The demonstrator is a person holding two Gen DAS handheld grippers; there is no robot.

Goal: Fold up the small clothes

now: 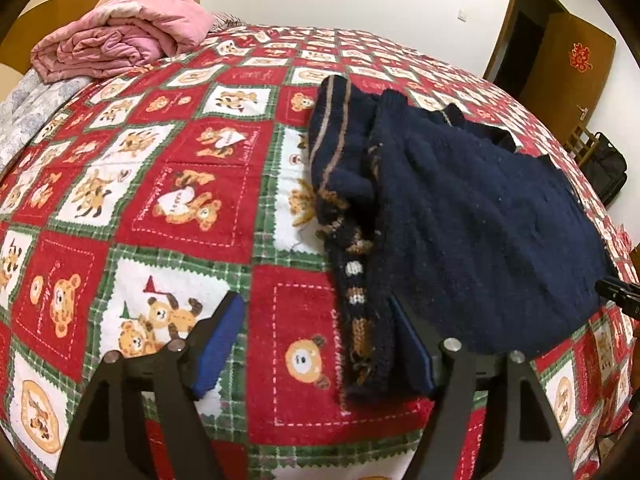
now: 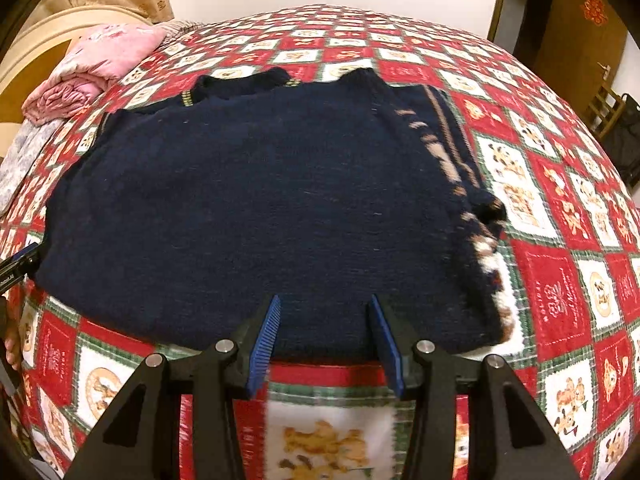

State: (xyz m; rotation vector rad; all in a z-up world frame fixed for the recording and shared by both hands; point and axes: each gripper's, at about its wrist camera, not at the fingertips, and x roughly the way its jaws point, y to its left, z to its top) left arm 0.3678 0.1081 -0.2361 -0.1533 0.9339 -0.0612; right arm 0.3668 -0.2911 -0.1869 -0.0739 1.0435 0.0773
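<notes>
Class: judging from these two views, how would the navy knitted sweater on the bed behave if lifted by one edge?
The sweater would probably droop: its folded side already lies crumpled. The thick knit suggests some weight. Its fuzzy surface should cling to the bedspread rather than slide.

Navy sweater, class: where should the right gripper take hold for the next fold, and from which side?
Probably the near hem of the navy sweater, approached from the near bed edge: it lies flat just ahead of the right gripper, whose open fingers already straddle it.
</notes>
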